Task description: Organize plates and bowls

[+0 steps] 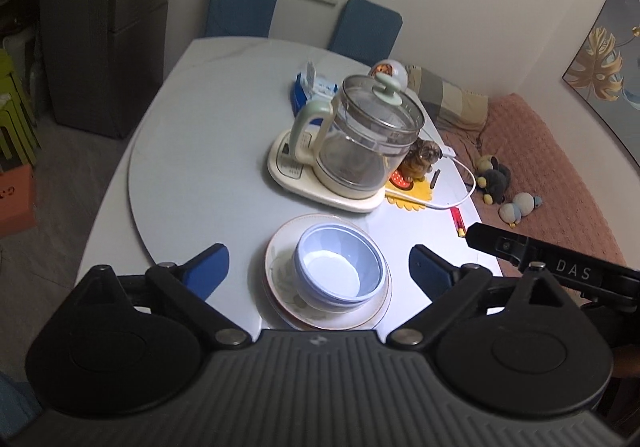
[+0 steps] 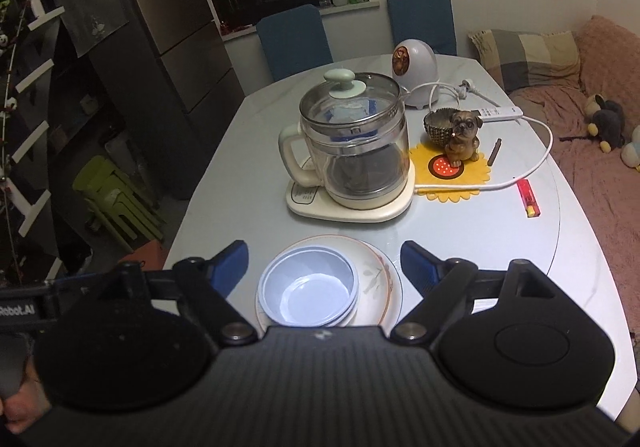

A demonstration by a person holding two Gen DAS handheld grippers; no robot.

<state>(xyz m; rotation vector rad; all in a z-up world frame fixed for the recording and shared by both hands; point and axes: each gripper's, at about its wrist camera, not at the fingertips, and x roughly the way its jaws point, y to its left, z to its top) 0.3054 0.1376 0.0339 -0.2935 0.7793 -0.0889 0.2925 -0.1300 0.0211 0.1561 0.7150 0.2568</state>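
Observation:
A stack of pale blue bowls [image 1: 340,271] [image 2: 310,289] sits nested on a stack of white plates with a red rim and a flower print [image 1: 280,279] [image 2: 378,279], near the front edge of the table. My left gripper [image 1: 320,267] hangs above the stack, open wide, with nothing touching its blue pads [image 1: 210,267]. My right gripper [image 2: 324,265] is also open above the same stack, its blue pads [image 2: 418,263] clear of the dishes. The black body of the right gripper [image 1: 552,267] shows at the right of the left wrist view.
A glass kettle [image 1: 360,135] [image 2: 352,151] on a cream base stands behind the stack. A dog figurine [image 2: 462,141] on a yellow mat, a white cable [image 2: 520,175], a red lighter [image 2: 529,199] and a white round appliance [image 2: 416,71] lie to the right. Blue chairs [image 2: 294,41] stand behind the white table [image 1: 200,151].

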